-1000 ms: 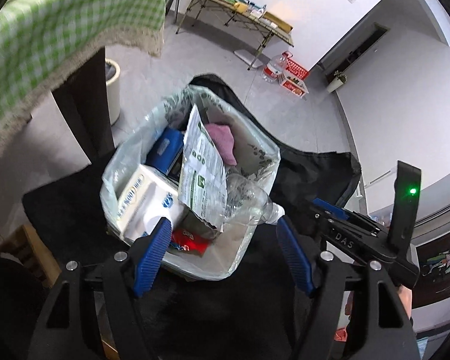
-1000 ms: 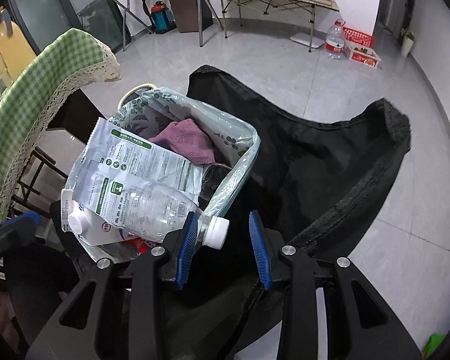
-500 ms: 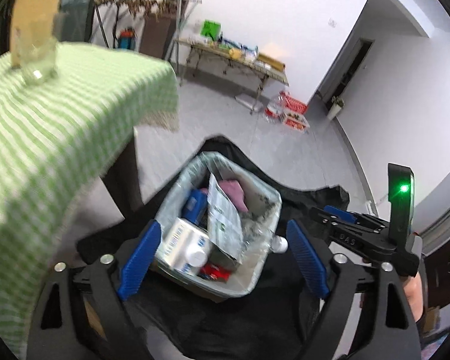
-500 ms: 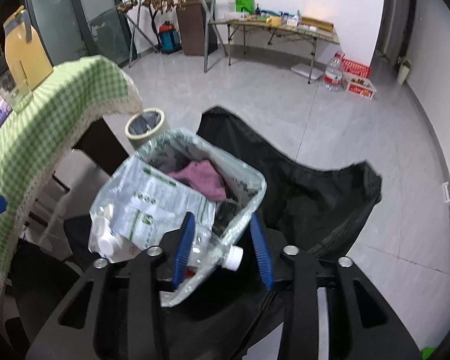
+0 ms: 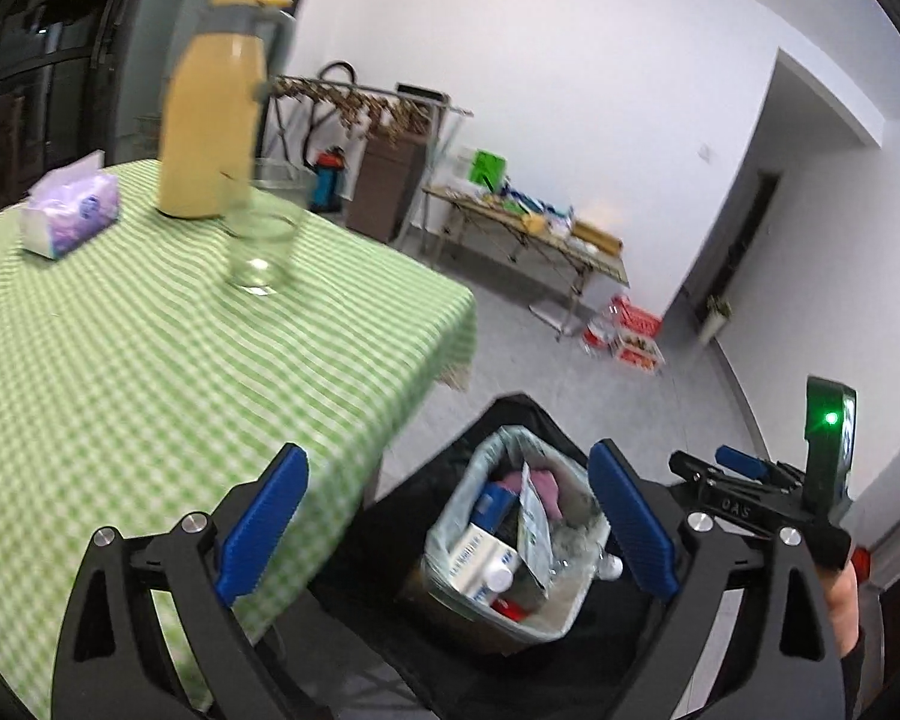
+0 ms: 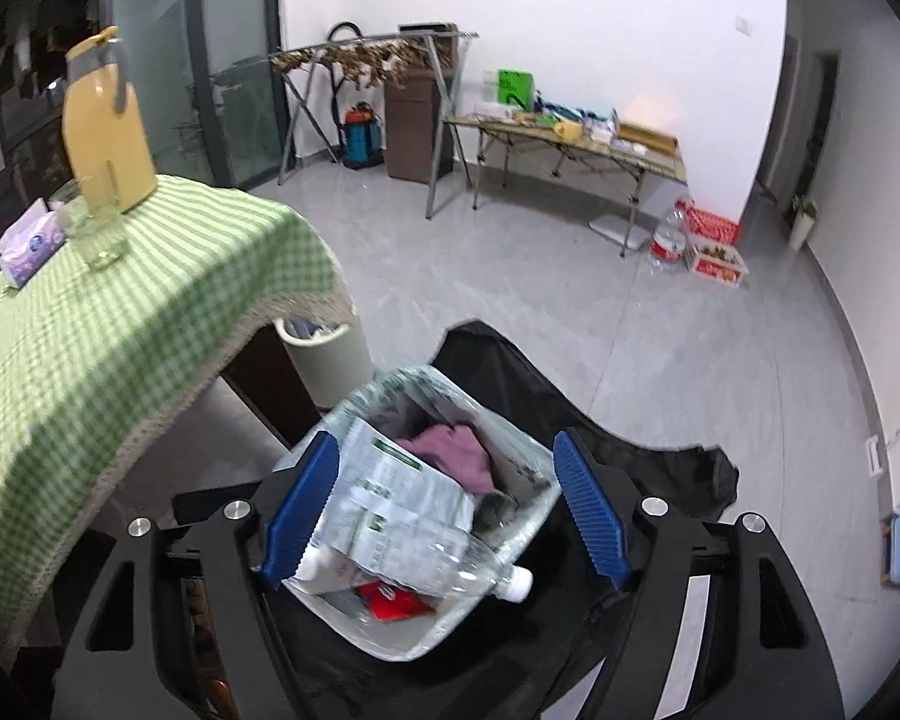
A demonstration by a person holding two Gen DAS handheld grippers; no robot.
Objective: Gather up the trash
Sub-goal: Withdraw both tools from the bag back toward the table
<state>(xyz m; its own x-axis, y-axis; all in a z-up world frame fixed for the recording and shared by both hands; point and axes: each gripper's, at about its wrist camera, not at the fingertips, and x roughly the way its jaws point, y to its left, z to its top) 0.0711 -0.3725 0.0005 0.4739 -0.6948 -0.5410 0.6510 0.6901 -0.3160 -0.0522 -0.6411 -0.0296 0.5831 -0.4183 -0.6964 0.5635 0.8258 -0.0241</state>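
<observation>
A lined trash bin [image 5: 561,615] [image 6: 528,468] stands on a black fabric chair below both grippers. It holds a clear plastic bottle [image 6: 450,564], a printed foil pouch [image 6: 396,498], a white carton [image 5: 480,564], a pink cloth [image 6: 453,456] and a red wrapper [image 6: 393,603]. My left gripper [image 5: 444,522] is open and empty, high above the bin beside the table. My right gripper [image 6: 444,513] is open and empty above the bin; it also shows in the left wrist view [image 5: 738,483].
A table with a green checked cloth [image 5: 120,360] stands at left, bearing a yellow jug [image 5: 213,114], a glass [image 5: 261,243] and a tissue pack [image 5: 69,213]. A pale waste bin [image 6: 327,354] stands on the floor by the table. A folding table [image 6: 576,144] stands by the far wall.
Both grippers rose well away from the bin. The right gripper opened and let go of the plastic bottle, which now lies in the bin. The table top came into view.
</observation>
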